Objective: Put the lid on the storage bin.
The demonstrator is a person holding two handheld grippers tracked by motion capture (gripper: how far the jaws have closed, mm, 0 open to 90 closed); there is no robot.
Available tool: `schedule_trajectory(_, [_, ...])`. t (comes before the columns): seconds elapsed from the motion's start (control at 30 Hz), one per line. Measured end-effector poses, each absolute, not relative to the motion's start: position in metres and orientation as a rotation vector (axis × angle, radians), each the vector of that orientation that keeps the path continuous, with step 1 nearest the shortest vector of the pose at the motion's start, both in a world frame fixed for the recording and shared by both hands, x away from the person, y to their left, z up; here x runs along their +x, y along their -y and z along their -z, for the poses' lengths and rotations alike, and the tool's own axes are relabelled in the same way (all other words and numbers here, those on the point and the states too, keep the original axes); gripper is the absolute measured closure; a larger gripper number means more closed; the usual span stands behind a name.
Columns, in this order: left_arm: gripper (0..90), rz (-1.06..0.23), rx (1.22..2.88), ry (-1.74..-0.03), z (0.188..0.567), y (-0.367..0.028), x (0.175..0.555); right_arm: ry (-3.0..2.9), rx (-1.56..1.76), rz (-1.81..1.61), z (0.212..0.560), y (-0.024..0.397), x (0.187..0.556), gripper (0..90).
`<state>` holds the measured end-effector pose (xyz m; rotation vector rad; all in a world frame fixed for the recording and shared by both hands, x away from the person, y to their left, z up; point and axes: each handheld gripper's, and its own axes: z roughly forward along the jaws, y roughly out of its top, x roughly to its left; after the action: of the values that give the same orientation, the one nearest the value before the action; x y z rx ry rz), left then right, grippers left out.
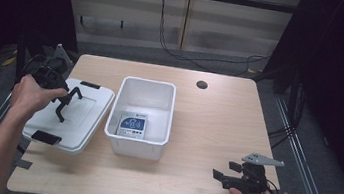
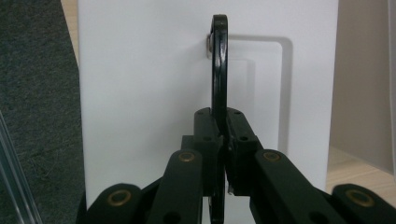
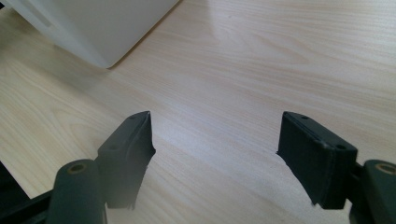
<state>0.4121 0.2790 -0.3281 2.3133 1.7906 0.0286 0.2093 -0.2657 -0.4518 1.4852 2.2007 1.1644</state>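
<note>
A white lid point(image 1: 88, 109) with black end latches lies left of the open white bin point(image 1: 149, 81), reaching past the table's left edge. Its black handle point(image 1: 69, 101) stands up from the top. My left gripper point(image 1: 62, 95) is shut on that handle. In the left gripper view the handle point(image 2: 219, 60) runs up from between the closed jaws of the left gripper point(image 2: 223, 135), over the lid point(image 2: 140, 93). A small grey device with a screen point(image 1: 132, 124) lies in the bin. My right gripper point(image 1: 226, 170) rests open and empty near the front right of the table; in its own view the right gripper point(image 3: 215, 140) has bare wood between its jaws.
The wooden table point(image 1: 217, 123) has a round cable hole point(image 1: 202, 85) at the back. A corner of the bin point(image 3: 93, 23) stands ahead and left of the right gripper. Dark floor and cables surround the table.
</note>
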Motion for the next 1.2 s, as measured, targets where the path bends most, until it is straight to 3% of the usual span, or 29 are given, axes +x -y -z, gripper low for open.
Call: schedule_trajectory(1.2, [85.1, -0.048, 2.253, -1.787, 0.277, -0.284, 0.407, -2.194, 1.500, -1.161, 0.452, 0.266, 0.210, 23.4])
